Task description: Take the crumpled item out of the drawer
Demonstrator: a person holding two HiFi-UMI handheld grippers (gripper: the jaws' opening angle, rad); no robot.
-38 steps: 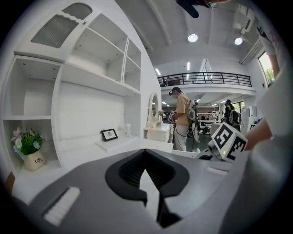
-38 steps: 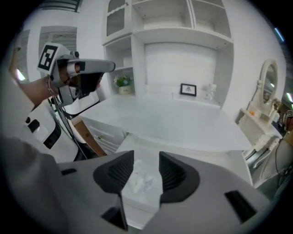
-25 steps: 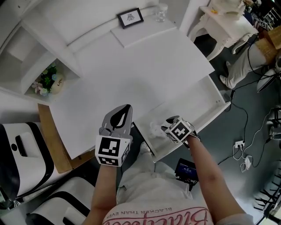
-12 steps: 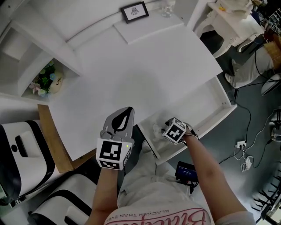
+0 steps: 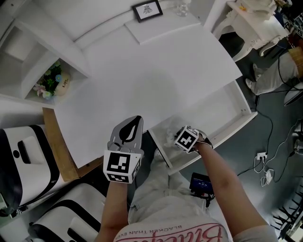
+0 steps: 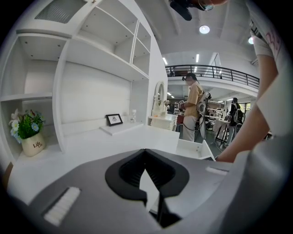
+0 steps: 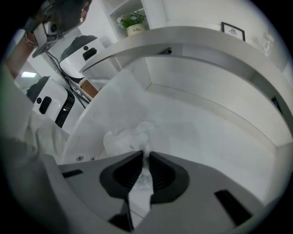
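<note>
Right gripper points steeply down into the open drawer, which sticks out from under the front edge of the desk. Its jaws have just been closing and now pinch the wad: white crumpled stuff fills the narrow slot between the pads, and the rest bulges out past the tips. The wad sits at the drawer's near left corner in head view and close to the left wall in right gripper view. It looks to be on the drawer floor, but I can't tell whether it's lifted off.

Left gripper hovers at the desk's front edge, left of the drawer and well apart from the wad, aimed slightly down across the desktop. Its jaws are pressed together at the tips with nothing between them; only white desktop shows through the gap behind the tips.

At the back of the desk a small picture frame stands upright on a low raised ledge, with a glass just beside it. A flower pot sits in an open cubby at the desk's left. In left gripper view a person stands in the background beyond the desk.
</note>
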